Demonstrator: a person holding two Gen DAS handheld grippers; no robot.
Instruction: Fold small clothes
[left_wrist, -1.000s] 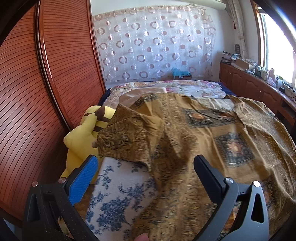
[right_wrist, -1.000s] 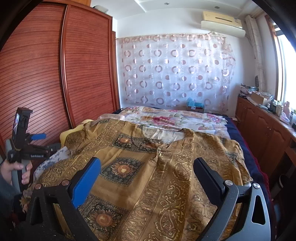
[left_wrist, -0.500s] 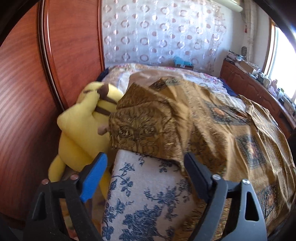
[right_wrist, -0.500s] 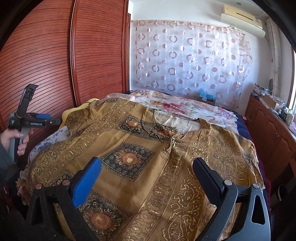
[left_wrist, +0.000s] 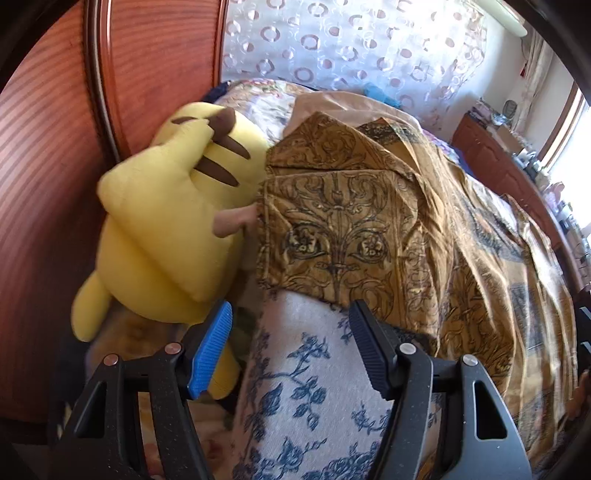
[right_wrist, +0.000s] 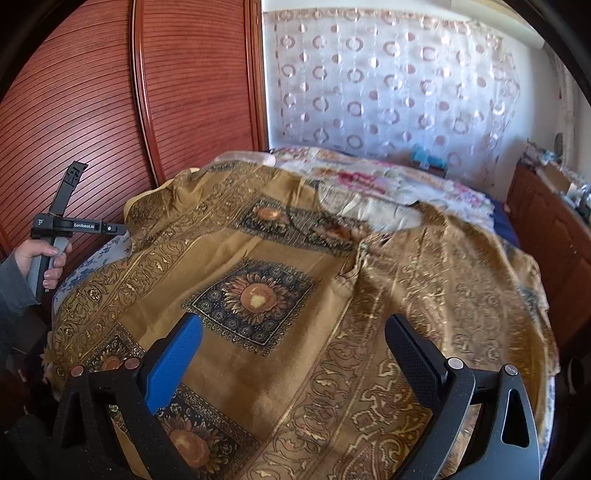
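- Your left gripper (left_wrist: 290, 343) points down at the near left edge of the bed (left_wrist: 295, 413), over a white cover with blue flowers. Its fingers (left_wrist: 210, 350) have just been closing, yet a gap remains and nothing sits between them; they grip no cloth.
- The gold patterned garment (right_wrist: 258, 295) lies spread across the bed. Only your left wrist view shows its sleeve (left_wrist: 332, 229) in detail: flat, the cuff edge just ahead of the fingertips, apart from them.
- That same view alone shows a yellow plush toy (left_wrist: 159, 236) wedged between the bed and the red wooden wardrobe (left_wrist: 44, 166), touching the sleeve's left edge.
- Your right gripper (right_wrist: 295, 362) hovers over the garment's lower front, fingers spread wide, holding nothing.
- Only the right wrist view shows the garment whole: sunflower panels, the neckline toward the floral bedding (right_wrist: 369, 181) at the far end.
- It also shows your left hand (right_wrist: 40, 262) on the left gripper's handle, at the garment's left edge.
- The right view is slightly blurred.
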